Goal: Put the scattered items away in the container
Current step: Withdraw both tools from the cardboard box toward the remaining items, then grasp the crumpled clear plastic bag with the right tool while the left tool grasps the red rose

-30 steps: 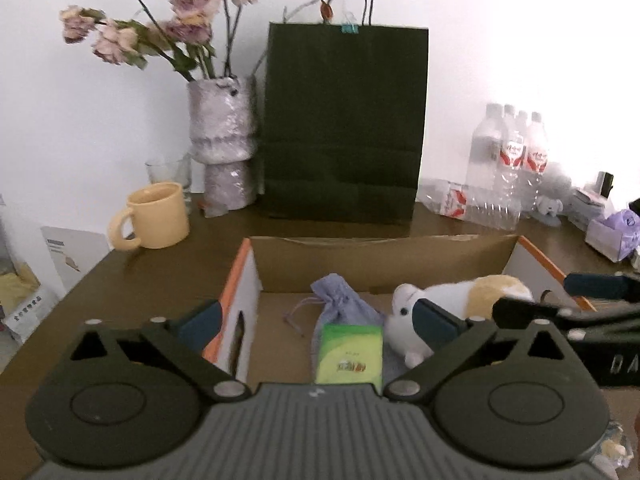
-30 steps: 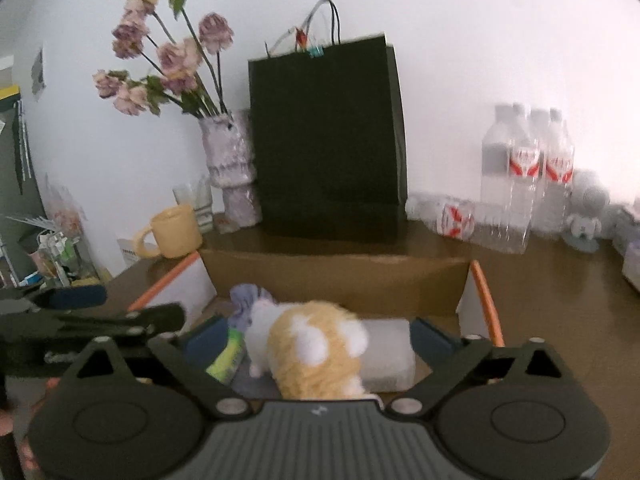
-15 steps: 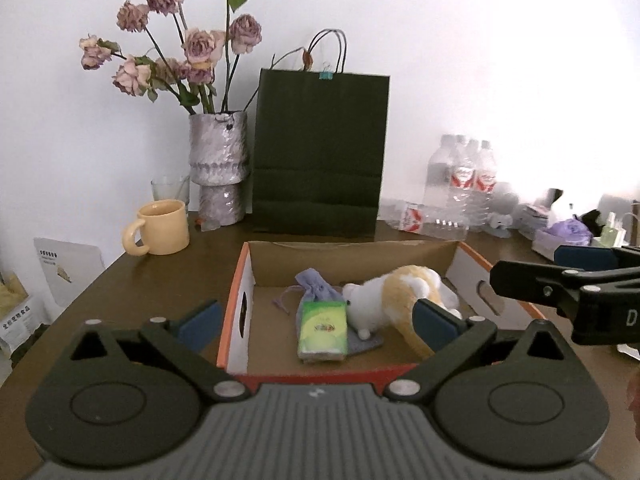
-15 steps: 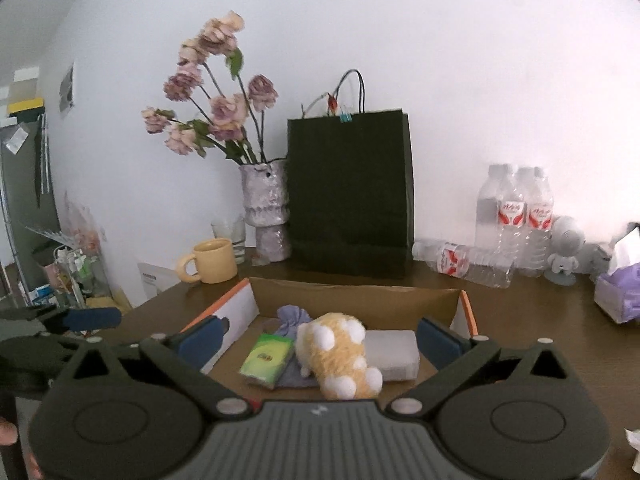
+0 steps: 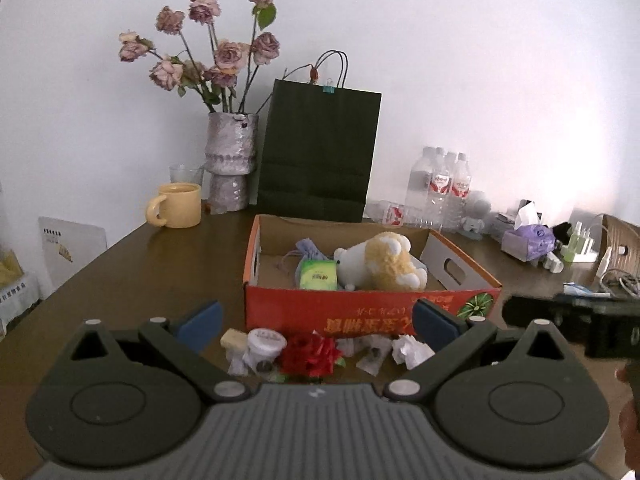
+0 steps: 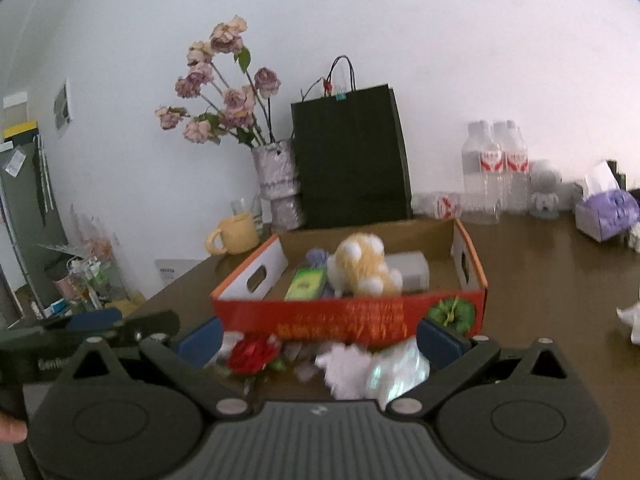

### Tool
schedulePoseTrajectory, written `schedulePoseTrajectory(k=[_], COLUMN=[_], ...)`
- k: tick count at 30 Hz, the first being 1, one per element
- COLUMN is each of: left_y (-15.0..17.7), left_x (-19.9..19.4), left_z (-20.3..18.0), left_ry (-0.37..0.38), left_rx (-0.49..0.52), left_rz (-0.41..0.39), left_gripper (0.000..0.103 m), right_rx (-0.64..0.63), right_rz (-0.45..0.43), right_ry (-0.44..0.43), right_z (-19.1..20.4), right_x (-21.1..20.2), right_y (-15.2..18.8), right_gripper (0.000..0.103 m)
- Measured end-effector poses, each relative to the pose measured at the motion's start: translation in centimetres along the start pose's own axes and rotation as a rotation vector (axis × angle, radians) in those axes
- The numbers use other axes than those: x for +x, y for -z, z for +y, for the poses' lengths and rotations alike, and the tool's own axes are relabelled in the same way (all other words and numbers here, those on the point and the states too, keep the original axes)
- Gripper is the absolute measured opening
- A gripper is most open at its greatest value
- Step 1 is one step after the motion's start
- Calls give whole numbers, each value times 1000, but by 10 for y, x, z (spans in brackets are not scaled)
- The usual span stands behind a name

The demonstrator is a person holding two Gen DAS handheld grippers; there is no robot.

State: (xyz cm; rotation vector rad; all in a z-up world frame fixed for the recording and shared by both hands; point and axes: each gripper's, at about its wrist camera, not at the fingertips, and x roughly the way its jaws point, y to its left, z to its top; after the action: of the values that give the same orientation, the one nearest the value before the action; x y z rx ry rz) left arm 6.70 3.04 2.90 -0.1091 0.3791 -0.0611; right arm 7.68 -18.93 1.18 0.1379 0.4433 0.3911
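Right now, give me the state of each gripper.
Left gripper: open, holding nothing.
Right gripper: open, holding nothing.

Plush toy in box; scattered items before it.

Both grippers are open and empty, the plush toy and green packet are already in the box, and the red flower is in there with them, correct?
Not quite: the red flower is not in the cardboard box. The left wrist view shows it on the table in front of the box's red wall, among the crumpled papers. The plush toy and green packet are inside, and the left gripper and right gripper are open and empty.
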Motion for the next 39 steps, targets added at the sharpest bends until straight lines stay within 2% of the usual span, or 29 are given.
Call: schedulePoseTrajectory(k=[6, 12, 27, 39], left_y=[17, 27, 38, 43], left_x=[-19, -28, -22, -20], left_z=[7, 12, 10, 12], left_ry=[10, -4, 10, 12], left_rx=[-31, -16, -19, -28], left_rz=[7, 16, 45, 58], left_gripper=[103, 103, 103, 103], right_rx=[-16, -28, -41, -41], right_rz=[59, 96, 99, 115], right_ry=[0, -24, 33, 43], right_z=[8, 12, 14, 14], right_x=[-13, -11, -12, -9], right_y=[26, 41, 48, 52], right_gripper=[103, 103, 103, 103])
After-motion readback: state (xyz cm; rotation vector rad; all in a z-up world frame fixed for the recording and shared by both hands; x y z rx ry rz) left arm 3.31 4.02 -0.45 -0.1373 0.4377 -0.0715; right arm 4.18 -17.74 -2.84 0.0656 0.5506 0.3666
